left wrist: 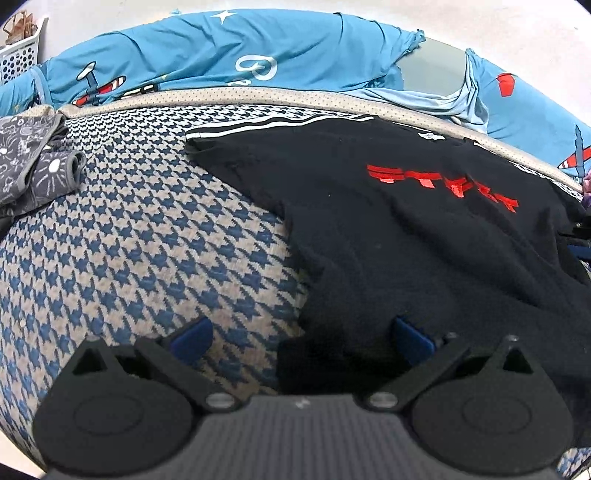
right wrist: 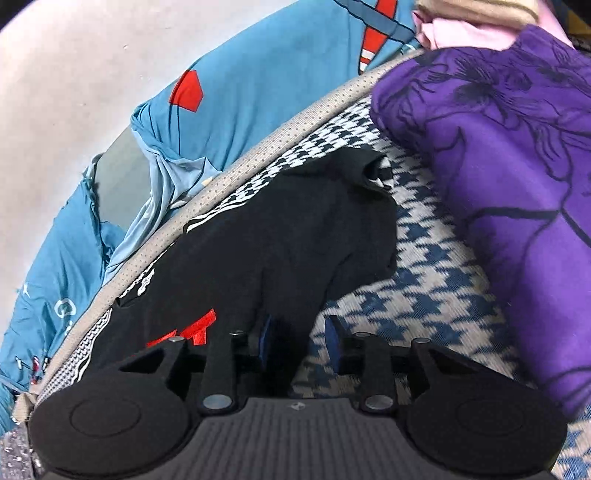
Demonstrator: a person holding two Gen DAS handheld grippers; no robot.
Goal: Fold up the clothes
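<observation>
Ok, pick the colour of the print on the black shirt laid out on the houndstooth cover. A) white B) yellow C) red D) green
C: the black shirt carries red lettering across its chest, clear in the left wrist view; a piece of it also shows in the right wrist view.

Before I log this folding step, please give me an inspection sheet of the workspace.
Surface: houndstooth mat, beige dotted border.
Job's things: black T-shirt with red print, spread flat; striped sleeve near the border.
Clutter: grey patterned garment on the mat's left; purple floral cloth on its right, pink cloth behind.
Grippers: left tool open at the shirt's edge; right tool open, one finger over the shirt.
Cables: nothing seen.
Surroundings: blue printed sheet; white basket.
</observation>
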